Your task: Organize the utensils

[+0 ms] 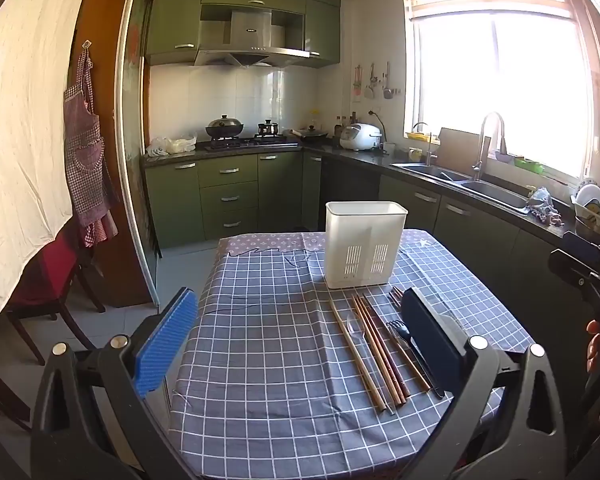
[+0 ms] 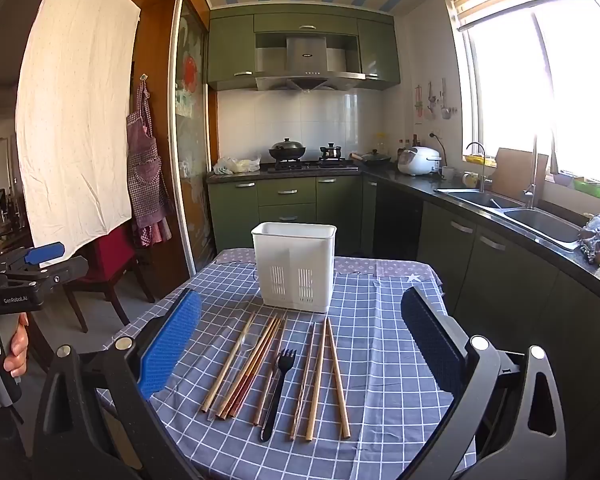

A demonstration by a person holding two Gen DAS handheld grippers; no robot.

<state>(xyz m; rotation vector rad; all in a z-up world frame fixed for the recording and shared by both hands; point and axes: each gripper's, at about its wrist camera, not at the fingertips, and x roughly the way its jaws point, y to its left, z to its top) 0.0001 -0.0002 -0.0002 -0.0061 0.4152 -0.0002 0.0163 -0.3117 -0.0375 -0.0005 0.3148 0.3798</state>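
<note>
A white slotted utensil holder [image 1: 364, 244] [image 2: 294, 267] stands upright near the far end of the table with the blue checked cloth [image 1: 260, 360] [image 2: 384, 360]. In front of it lie several wooden chopsticks [image 1: 374, 350] [image 2: 256, 364], a black plastic fork [image 1: 404, 336] [image 2: 278, 384] and a clear plastic spoon [image 1: 358, 332]. My left gripper [image 1: 300, 340] hovers open above the cloth, its right finger over the fork's side. My right gripper [image 2: 300, 350] hangs open over the row of utensils. Neither holds anything. The left gripper [image 2: 44, 256] also shows at the left edge, held by a hand.
Green kitchen cabinets, a stove with pots [image 2: 288, 152] and a double sink [image 2: 512, 208] line the back and right walls. A red chair [image 1: 48, 280] stands left of the table. A white sheet and an apron [image 2: 144, 160] hang at the left.
</note>
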